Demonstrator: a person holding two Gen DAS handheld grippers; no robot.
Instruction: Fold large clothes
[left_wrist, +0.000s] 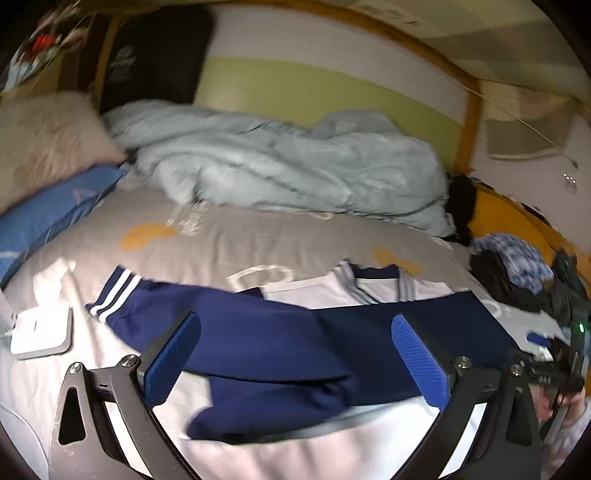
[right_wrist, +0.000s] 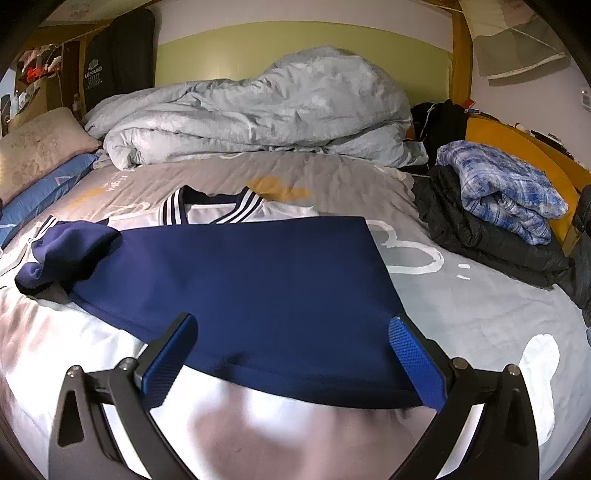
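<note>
Both grippers, left (left_wrist: 295, 354) and right (right_wrist: 293, 356), gape empty over the navy jacket (right_wrist: 236, 280), seemingly folded, on the bed (right_wrist: 461, 306).

Each gripper (left_wrist: 295, 360) (right_wrist: 293, 360) has 2 black fingers with ribbed blue pads (left_wrist: 171, 360) inside and silver screws behind.

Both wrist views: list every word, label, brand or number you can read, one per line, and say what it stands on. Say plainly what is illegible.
No text reads with certainty.
White print on the black hanging garment: too small to read.
White lettering on the grey bedsheet: blurred, unreadable.
Navy and white jersey: no visible text.
White box: no readable text.
</note>
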